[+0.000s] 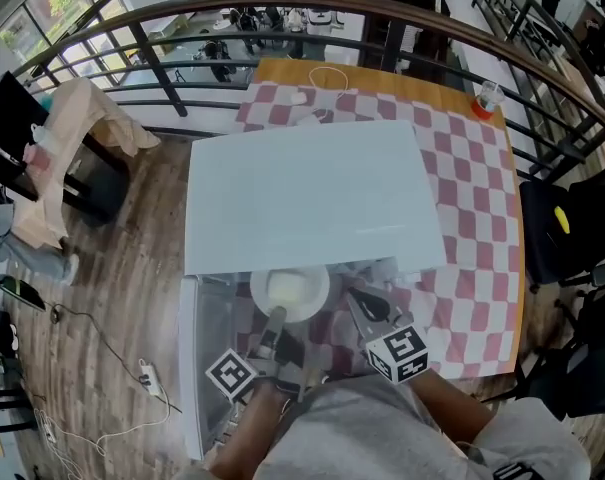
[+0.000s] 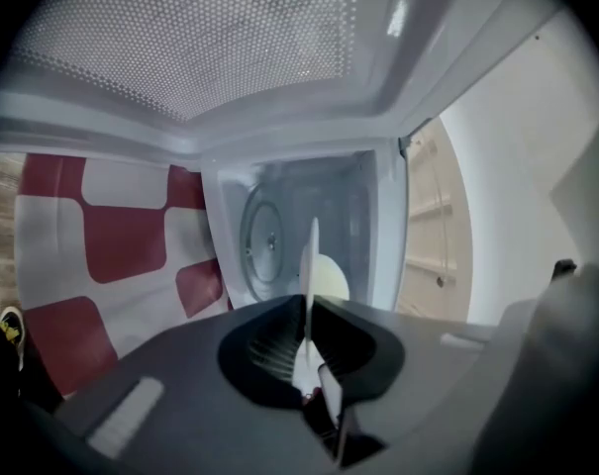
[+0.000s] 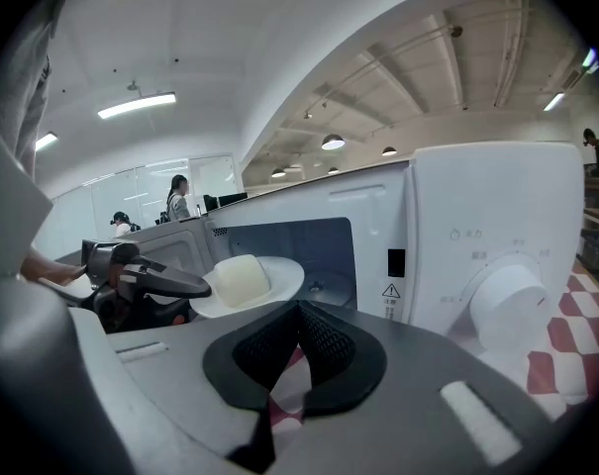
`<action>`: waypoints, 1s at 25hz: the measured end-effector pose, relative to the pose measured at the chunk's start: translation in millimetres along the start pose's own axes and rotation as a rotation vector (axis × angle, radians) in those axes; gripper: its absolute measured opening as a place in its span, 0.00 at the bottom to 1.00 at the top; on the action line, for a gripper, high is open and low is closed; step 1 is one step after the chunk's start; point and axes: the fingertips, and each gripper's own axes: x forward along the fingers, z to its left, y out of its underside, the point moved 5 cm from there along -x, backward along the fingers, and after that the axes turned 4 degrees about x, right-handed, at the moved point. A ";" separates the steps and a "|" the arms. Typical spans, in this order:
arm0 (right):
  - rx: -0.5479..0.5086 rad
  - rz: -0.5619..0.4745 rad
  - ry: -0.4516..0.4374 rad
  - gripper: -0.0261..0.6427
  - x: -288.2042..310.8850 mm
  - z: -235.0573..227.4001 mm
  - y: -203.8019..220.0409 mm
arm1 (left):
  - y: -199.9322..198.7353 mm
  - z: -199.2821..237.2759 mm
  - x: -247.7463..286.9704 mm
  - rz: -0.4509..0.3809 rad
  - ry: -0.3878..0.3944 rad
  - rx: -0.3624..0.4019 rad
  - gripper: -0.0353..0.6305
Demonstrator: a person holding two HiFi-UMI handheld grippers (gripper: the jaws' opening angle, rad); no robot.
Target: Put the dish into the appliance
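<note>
1 open door [image 1: 204,338] beside dish [image 1: 290,291]

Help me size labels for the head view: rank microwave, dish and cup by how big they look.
1. microwave, by far the largest.
2. dish.
3. cup, smallest, though it stands farthest from the camera.

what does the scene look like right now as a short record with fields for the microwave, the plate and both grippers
microwave: on a checked tablecloth, door swung open
plate: white, carries a pale lump of food, held about level at the microwave's opening
left gripper: shut on the plate's rim
right gripper: shut, nothing between its jaws, beside the plate
stage: plate not yet set down inside
</note>
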 end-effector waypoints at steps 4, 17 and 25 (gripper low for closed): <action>0.012 0.018 -0.013 0.04 10.9 -1.5 2.5 | -9.0 5.1 14.0 -0.008 -0.009 0.000 0.08; 0.021 0.045 -0.042 0.03 27.5 -10.2 9.2 | -25.7 31.0 69.6 -0.035 -0.018 -0.025 0.08; 0.029 0.058 -0.053 0.03 30.6 -14.8 14.4 | -32.2 47.3 89.5 -0.045 -0.057 -0.027 0.08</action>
